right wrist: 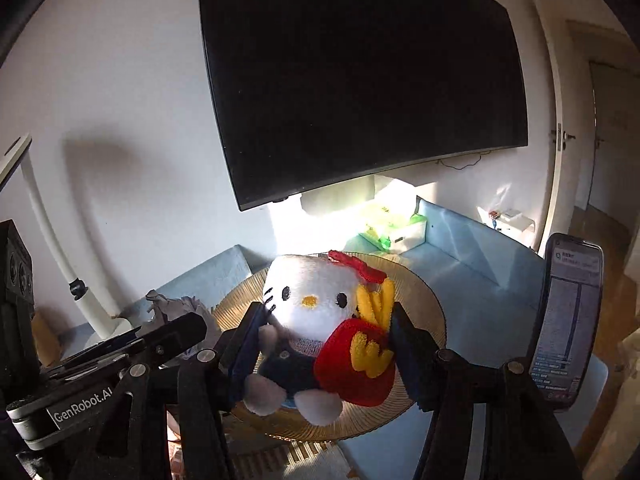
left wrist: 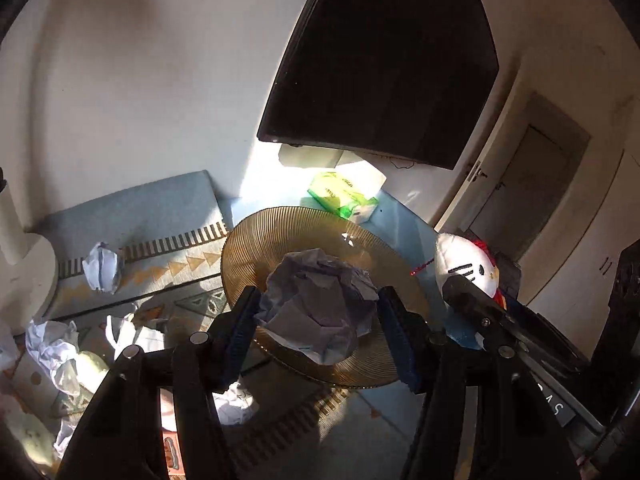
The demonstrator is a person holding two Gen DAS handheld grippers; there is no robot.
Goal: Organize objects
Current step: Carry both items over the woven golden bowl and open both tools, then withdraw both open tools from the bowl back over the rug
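My left gripper (left wrist: 318, 300) is shut on a crumpled grey paper ball (left wrist: 320, 300) and holds it over an amber ribbed glass plate (left wrist: 280, 236). My right gripper (right wrist: 326, 316) is shut on a white cat plush toy (right wrist: 304, 292) with a red bow and a red fries pouch, held above the same plate (right wrist: 424, 308). The plush also shows at the right of the left wrist view (left wrist: 464, 260), with the right gripper's finger in front of it. The paper ball shows at the left of the right wrist view (right wrist: 176, 306).
Several crumpled white paper balls (left wrist: 102, 266) lie on a patterned mat (left wrist: 172, 268) at left. A green tissue pack (left wrist: 340, 194) sits beyond the plate under a dark wall screen (right wrist: 360, 80). A white lamp base (left wrist: 24, 264) stands far left. A phone (right wrist: 570, 320) is mounted at right.
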